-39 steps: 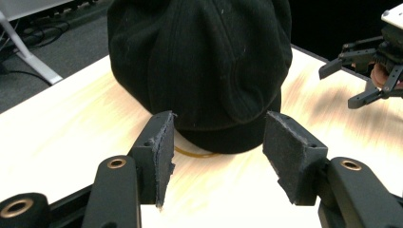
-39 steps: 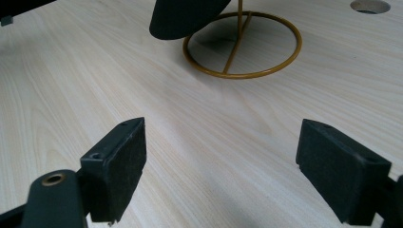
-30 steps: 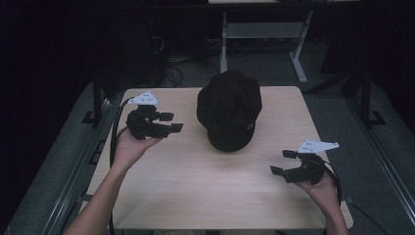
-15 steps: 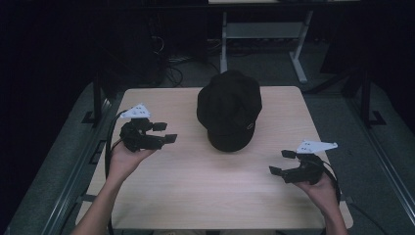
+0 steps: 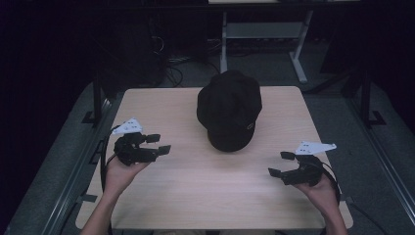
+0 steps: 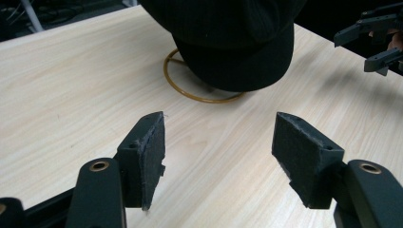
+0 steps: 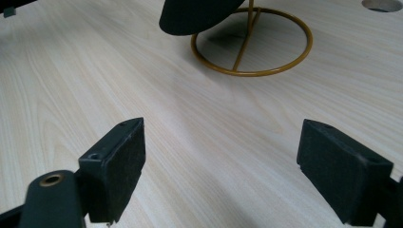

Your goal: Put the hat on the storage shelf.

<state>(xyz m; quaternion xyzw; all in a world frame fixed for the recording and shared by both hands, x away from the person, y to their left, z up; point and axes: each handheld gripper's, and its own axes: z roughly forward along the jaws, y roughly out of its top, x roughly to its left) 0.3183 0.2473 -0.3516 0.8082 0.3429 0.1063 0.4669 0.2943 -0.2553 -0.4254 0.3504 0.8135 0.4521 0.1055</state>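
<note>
A black cap [image 5: 229,110] rests on a brass wire stand [image 7: 252,42] at the middle back of the wooden table [image 5: 205,196]. The cap [image 6: 233,38] hides most of the stand's ring [image 6: 199,92] in the left gripper view. My left gripper [image 5: 157,143] hovers over the table's left side, open and holding nothing, pointed toward the cap. My right gripper [image 5: 281,164] hovers at the right front, open as well, with bare wood between its pads [image 7: 121,166]. Both stand well apart from the cap.
A round cable hole [image 7: 381,4] lies in the tabletop beyond the stand. Behind the table stand a white desk frame [image 5: 264,34] and loose cables on the dark floor. Metal rails run along both sides of the table.
My left gripper has drifted toward the near edge and slightly lower. The right gripper has barely moved. The cap stays put.
</note>
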